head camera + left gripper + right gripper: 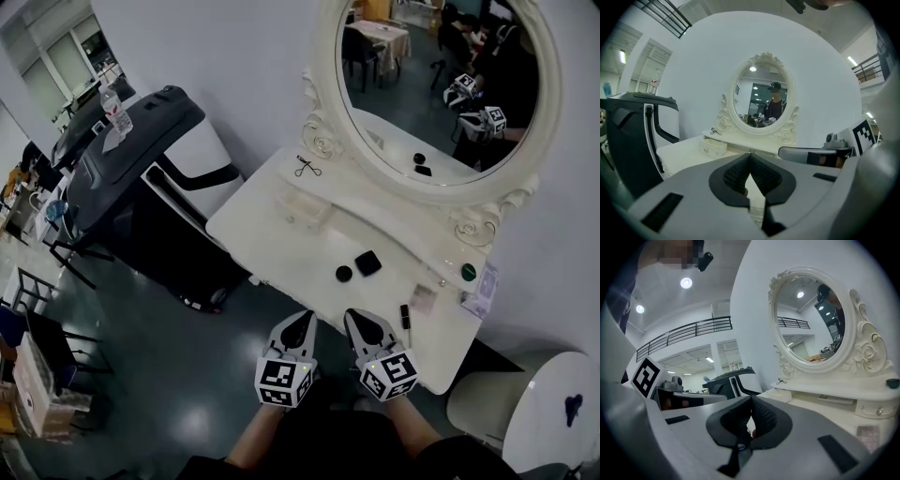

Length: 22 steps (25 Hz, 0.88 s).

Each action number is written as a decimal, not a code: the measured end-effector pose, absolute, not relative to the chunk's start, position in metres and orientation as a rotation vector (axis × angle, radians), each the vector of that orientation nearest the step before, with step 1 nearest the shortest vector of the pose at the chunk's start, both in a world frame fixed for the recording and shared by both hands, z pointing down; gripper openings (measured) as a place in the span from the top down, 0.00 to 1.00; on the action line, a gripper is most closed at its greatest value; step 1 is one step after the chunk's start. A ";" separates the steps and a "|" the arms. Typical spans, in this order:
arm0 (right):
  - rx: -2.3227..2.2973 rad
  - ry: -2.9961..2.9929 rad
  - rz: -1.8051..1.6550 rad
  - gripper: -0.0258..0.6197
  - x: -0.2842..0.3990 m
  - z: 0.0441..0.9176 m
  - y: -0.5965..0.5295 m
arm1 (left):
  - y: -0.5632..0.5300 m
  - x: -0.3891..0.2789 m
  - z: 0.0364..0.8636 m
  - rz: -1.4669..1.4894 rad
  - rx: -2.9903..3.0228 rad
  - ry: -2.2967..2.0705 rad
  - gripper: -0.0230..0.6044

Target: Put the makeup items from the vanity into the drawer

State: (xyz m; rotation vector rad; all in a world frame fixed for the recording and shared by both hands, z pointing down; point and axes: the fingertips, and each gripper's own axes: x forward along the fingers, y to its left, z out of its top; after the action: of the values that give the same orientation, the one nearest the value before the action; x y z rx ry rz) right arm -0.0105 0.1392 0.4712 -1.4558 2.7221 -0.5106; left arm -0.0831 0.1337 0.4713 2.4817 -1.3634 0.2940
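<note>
Dim, ceiling-lit frames; gripper views fisheye-warped.

From where I stand, the table (258,220) has a smooth, cream-white painted finish with a soft sheen. The carved frame (323,141) around the mirror (441,94) looks the same, and the glass itself is bright and glossy. The left tongs (306,317) and the right tongs (354,315) are matt grey plastic, with pads (736,176) that are black, ribbed and rubbery-looking. The square compact (367,262) is black with a dull shine. The floor (178,375) is dark and polished, throwing back the lights.
</note>
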 end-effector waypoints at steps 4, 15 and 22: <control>-1.525 2.684 -0.519 0.92 -0.013 0.471 0.128 | 0.121 -0.085 0.475 0.304 2.500 -1.300 0.94; -1.666 2.605 -0.516 0.92 -0.004 0.474 0.116 | 0.105 -0.081 0.485 0.347 2.557 -1.176 0.94; -1.698 2.599 -0.535 0.92 0.014 0.484 0.091 | 0.082 -0.066 0.500 0.377 2.547 -1.156 0.94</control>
State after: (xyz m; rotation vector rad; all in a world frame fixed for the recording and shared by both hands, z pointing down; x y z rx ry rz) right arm 0.0142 0.0914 0.4836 -1.6975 2.5994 -0.5348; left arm -0.0659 0.0818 0.5001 2.5466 -1.1557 0.3770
